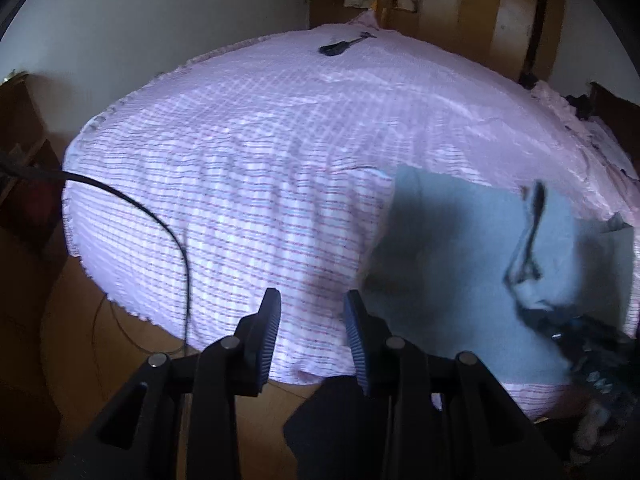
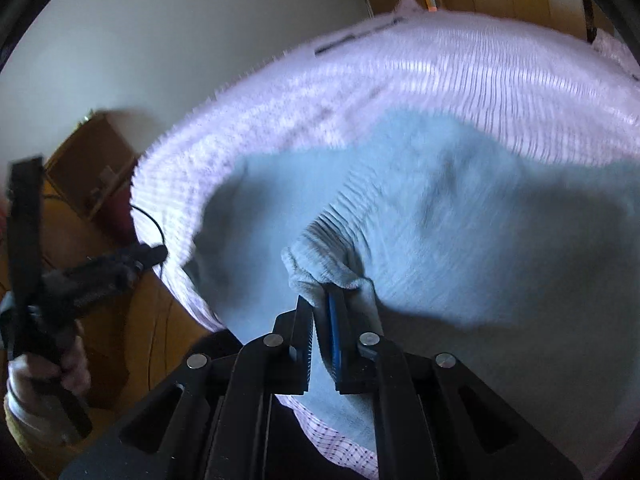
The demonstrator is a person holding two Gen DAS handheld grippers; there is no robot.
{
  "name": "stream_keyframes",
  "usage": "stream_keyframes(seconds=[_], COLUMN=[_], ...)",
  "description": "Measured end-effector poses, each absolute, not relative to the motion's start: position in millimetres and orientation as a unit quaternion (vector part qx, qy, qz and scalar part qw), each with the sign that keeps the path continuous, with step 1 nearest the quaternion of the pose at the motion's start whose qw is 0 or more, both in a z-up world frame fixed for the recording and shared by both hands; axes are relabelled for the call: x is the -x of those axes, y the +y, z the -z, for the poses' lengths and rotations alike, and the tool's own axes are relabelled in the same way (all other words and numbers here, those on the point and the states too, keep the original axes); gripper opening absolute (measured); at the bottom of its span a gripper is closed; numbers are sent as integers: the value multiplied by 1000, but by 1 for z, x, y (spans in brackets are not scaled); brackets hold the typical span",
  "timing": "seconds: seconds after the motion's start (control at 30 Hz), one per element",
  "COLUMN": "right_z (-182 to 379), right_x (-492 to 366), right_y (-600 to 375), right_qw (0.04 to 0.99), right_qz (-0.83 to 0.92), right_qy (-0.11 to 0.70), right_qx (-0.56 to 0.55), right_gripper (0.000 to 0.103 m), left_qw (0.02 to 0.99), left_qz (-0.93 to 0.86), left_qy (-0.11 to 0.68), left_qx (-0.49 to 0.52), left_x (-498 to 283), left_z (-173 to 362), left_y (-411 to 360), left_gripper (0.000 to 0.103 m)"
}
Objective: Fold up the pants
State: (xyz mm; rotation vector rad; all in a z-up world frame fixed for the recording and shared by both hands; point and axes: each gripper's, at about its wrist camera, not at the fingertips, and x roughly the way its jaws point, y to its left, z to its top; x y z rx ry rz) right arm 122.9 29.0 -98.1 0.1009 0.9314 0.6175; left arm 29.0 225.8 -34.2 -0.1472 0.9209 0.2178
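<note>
Grey pants [image 1: 472, 264] lie on the pink checked bed cover [image 1: 248, 168], at the right in the left wrist view and across the middle in the right wrist view [image 2: 460, 240]. My left gripper [image 1: 312, 312] is open and empty over the bed's near edge, left of the pants. My right gripper [image 2: 320, 304] is shut on the ribbed waistband [image 2: 332, 240] of the pants and lifts it, the cloth bunched between its fingers. It shows blurred in the left wrist view [image 1: 572, 328]. My left gripper also shows at the left of the right wrist view [image 2: 100, 276].
A black cable [image 1: 152, 216] trails over the bed's left side. A dark tool [image 1: 340, 46] lies at the bed's far edge. Wooden furniture [image 1: 24, 152] stands at the left, a wooden wardrobe [image 1: 480, 8] behind the bed. A wooden floor [image 1: 120, 340] lies below.
</note>
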Motion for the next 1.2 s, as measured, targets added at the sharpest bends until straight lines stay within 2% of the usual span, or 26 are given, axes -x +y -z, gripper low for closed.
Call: stream_keyframes(seconds=[0.07, 0.13, 0.17, 0.2, 0.53, 0.63, 0.9, 1.1, 1.17, 1.2], right_z=[99, 94, 91, 88, 58, 56, 65, 76, 79, 78], right_x=[-121, -116, -111, -106, -71, -68, -69, -72, -70, -68], right_y=[29, 27, 27, 25, -41, -67, -134, -154, -159, -162], right_qw=[845, 834, 826, 824, 850, 864, 875, 872, 868, 868], right_qz=[-296, -317, -331, -336, -282, -240, -164, -153, -154, -154], right_qy=[443, 450, 454, 453, 443, 441, 437, 435, 436, 434], right_qx=[-45, -43, -45, -45, -42, -46, -124, -164, -181, -184], right_gripper=[4, 17, 26, 28, 31, 31, 35, 35, 35, 35], left_qw=[891, 894, 895, 896, 889, 882, 868, 872, 873, 872], left_qz=[-86, -65, -51, -39, 75, 93, 106, 96, 97, 98], left_qy=[440, 436, 435, 434, 433, 442, 471, 463, 461, 461], left_qx=[73, 76, 81, 85, 130, 134, 113, 125, 130, 130], left_x=[-29, -31, -32, -33, -60, -75, -100, -102, -102, -101], left_z=[29, 24, 21, 19, 11, 15, 47, 62, 62, 62], left_y=[218, 209, 203, 199, 150, 139, 107, 101, 102, 102], left_gripper=[34, 34, 34, 34, 48, 48, 48, 48, 43, 35])
